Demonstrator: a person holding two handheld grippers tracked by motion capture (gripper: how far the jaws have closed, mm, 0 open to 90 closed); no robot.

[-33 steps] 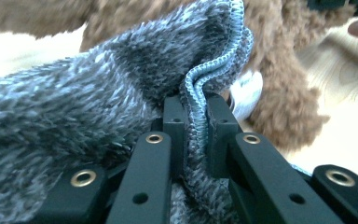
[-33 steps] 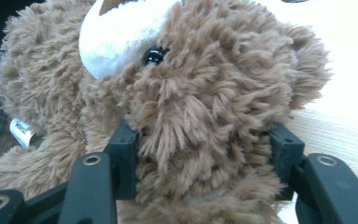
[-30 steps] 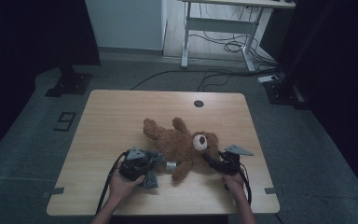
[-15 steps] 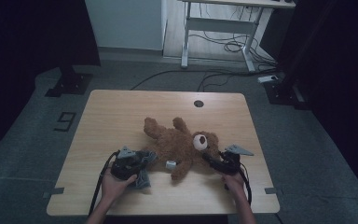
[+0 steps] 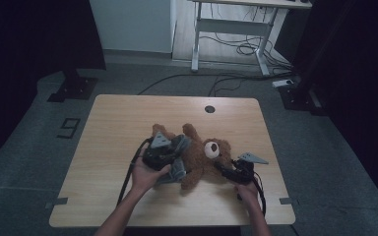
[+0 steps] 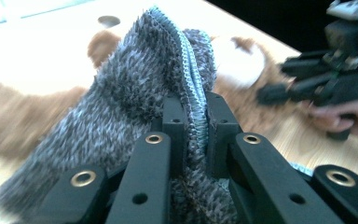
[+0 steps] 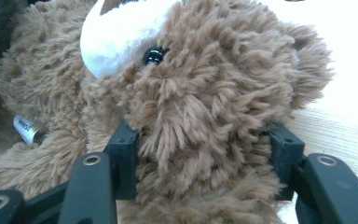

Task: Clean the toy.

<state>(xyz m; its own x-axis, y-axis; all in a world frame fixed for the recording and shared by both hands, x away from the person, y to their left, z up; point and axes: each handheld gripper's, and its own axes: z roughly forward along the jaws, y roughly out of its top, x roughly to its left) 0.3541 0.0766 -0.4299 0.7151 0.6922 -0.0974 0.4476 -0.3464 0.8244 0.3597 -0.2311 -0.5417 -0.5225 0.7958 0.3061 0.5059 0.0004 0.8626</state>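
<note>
At the table's [image 5: 118, 123] near centre, the brown plush teddy bear [image 5: 202, 160] lay on its back. My left tongs [image 6: 192, 122] pinched a grey fuzzy knitted garment [image 6: 135, 93] over its body; my right tongs [image 7: 200, 163], spread, straddled its head. I judged dressing underway; next, steadying the head while drawing the fabric over a limb.

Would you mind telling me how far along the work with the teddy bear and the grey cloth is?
Done: left gripper has pinched the grey cloth. In hand: right gripper straddles the bear's head, cloth raised over its body. Left: the cloth isn't yet laid on the teddy bear.
</note>
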